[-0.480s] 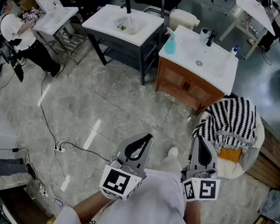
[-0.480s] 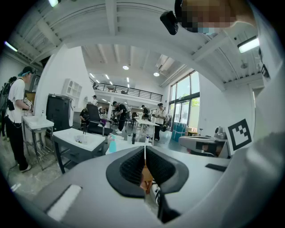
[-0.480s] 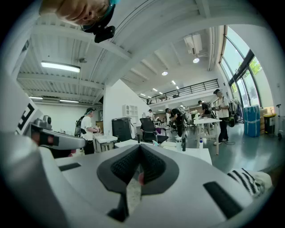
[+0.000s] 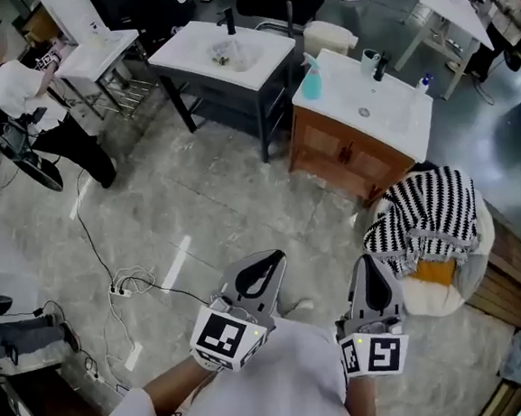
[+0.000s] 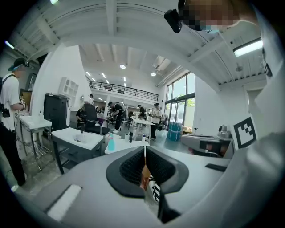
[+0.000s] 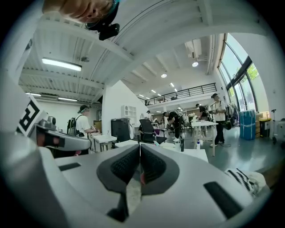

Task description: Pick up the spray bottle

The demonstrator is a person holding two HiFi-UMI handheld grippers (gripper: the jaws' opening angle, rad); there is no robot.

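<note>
Both grippers are held close in front of my body, above the grey floor [image 4: 224, 206] and side by side. On the left gripper [image 4: 274, 257] the fingers are closed flat against each other with nothing between them; its own view shows the two dark pads meeting along a single seam. The right gripper [image 4: 371, 260] is the same: fingers together, empty.

The spray bottle [image 4: 311, 79], pale blue-green, stands upright on the white top of a wood-fronted bench [image 4: 345, 91], at that top's left edge, apart from the sink basin [image 4: 388, 114]. It is well apart from both grippers, and neither touches it. In the left gripper view it shows small, ahead and to the left of the closed fingers.

A dark-framed bench [image 4: 266, 66] with its own basin stands just left of the wooden one. A chair draped in striped cloth [image 4: 429, 215] sits near the right gripper. A cable [image 4: 113, 283] lies across the floor at left
</note>
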